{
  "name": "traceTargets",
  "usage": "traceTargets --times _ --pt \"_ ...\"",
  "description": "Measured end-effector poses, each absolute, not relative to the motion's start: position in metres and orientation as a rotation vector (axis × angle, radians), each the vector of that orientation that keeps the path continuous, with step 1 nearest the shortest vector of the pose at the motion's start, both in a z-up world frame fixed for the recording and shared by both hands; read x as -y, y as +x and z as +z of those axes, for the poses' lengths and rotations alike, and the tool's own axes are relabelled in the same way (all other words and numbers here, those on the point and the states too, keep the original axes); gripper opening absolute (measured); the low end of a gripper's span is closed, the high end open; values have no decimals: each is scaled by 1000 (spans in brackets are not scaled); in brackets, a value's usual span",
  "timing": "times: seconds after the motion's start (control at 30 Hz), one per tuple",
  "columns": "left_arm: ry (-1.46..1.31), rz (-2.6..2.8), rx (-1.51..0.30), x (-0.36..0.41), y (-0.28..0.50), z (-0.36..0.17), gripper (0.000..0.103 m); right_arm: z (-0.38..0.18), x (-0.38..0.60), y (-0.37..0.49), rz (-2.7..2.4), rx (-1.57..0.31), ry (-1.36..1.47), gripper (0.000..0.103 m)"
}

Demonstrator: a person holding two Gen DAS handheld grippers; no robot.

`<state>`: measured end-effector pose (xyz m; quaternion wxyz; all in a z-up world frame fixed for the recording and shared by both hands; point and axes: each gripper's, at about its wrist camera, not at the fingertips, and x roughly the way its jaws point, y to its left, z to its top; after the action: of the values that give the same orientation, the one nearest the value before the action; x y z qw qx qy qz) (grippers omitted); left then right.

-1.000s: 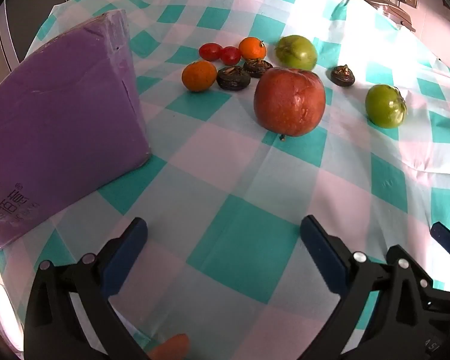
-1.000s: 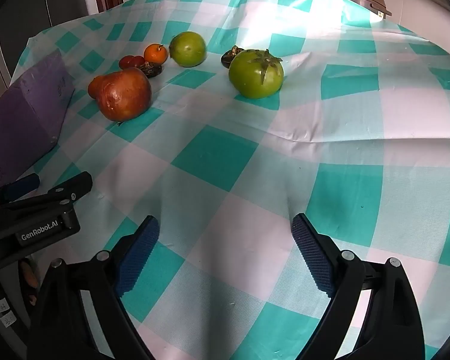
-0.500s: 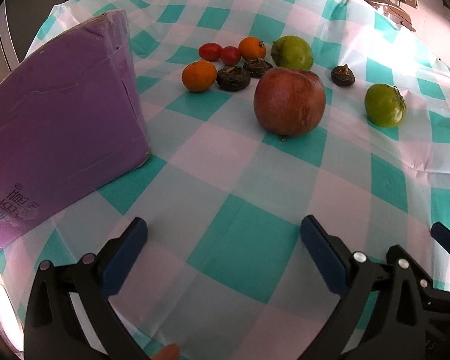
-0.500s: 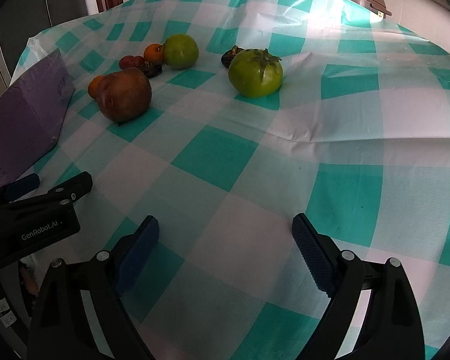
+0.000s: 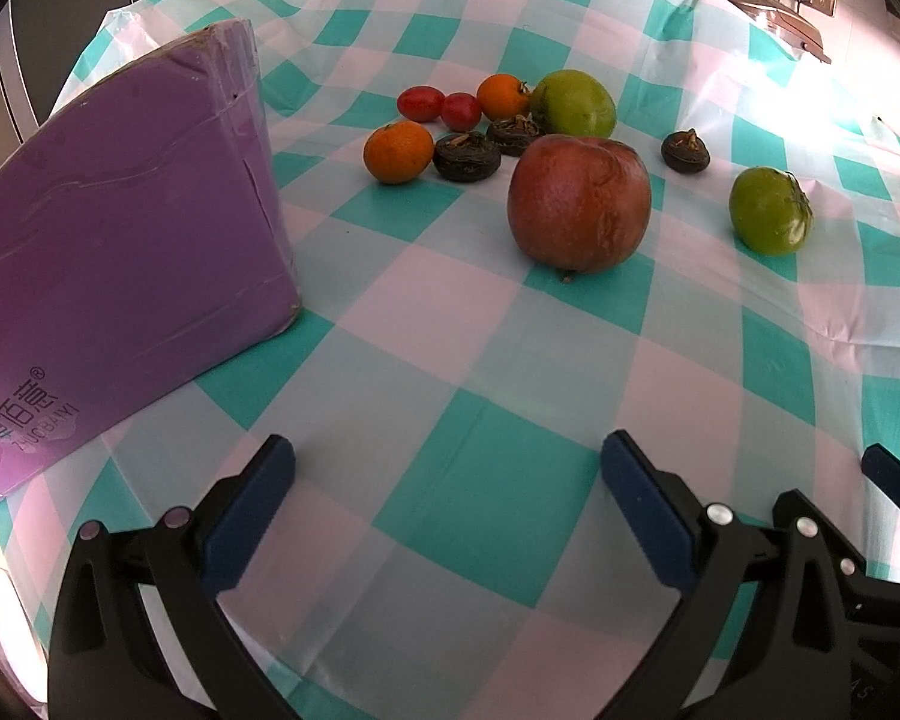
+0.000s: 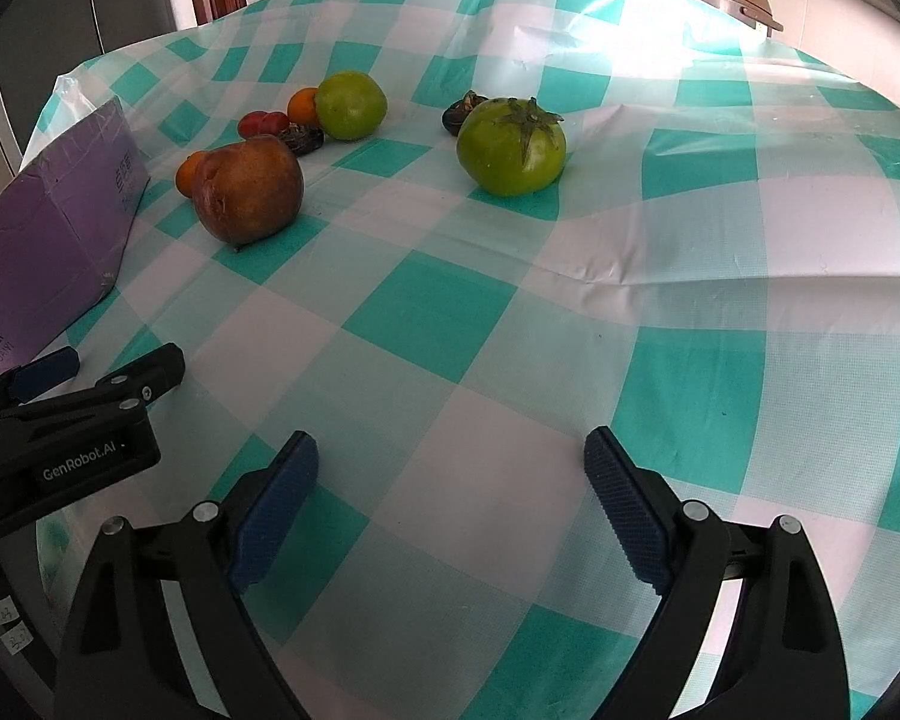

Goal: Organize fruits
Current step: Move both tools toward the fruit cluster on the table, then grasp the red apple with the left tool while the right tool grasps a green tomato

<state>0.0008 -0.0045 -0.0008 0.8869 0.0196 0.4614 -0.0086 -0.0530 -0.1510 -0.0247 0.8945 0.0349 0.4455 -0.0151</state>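
Observation:
A big reddish-brown fruit sits mid-table, also in the right wrist view. Behind it lie two oranges, two cherry tomatoes, dark mangosteens and a green fruit. A green tomato lies to the right, nearest in the right wrist view. My left gripper is open and empty, well short of the big fruit. My right gripper is open and empty, short of the green tomato.
A purple box stands at the left on the green-and-white checked tablecloth. A lone mangosteen lies between the big fruit and the green tomato. The left gripper's body shows at the left of the right wrist view.
Both views have shifted slightly: the fruits sit a little further off and the purple box shows more. Both grippers stay open and empty.

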Motion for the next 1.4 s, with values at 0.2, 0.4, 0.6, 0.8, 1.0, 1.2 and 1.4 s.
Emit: traceTargets --times 0.2,0.4,0.6,0.8,1.0,1.2,1.4 --pt "41 -18 -959 4 1 -1 102 -25 151 -53 -31 -924 72 88" --pt "41 -18 -959 4 1 -1 102 -25 151 -53 -32 -924 72 88" --pt "41 -18 -959 4 1 -1 102 -25 151 -53 -32 -924 72 88" --pt "38 -16 -959 4 1 0 102 -24 151 -53 -36 -924 74 88" --pt "72 -83 -968 8 13 1 102 -24 151 -53 -58 -924 83 88" --pt "212 -223 -963 28 39 3 102 -22 153 -54 -63 -931 77 87" --pt "248 -288 -944 47 71 10 102 -23 156 -51 -72 -936 87 91"
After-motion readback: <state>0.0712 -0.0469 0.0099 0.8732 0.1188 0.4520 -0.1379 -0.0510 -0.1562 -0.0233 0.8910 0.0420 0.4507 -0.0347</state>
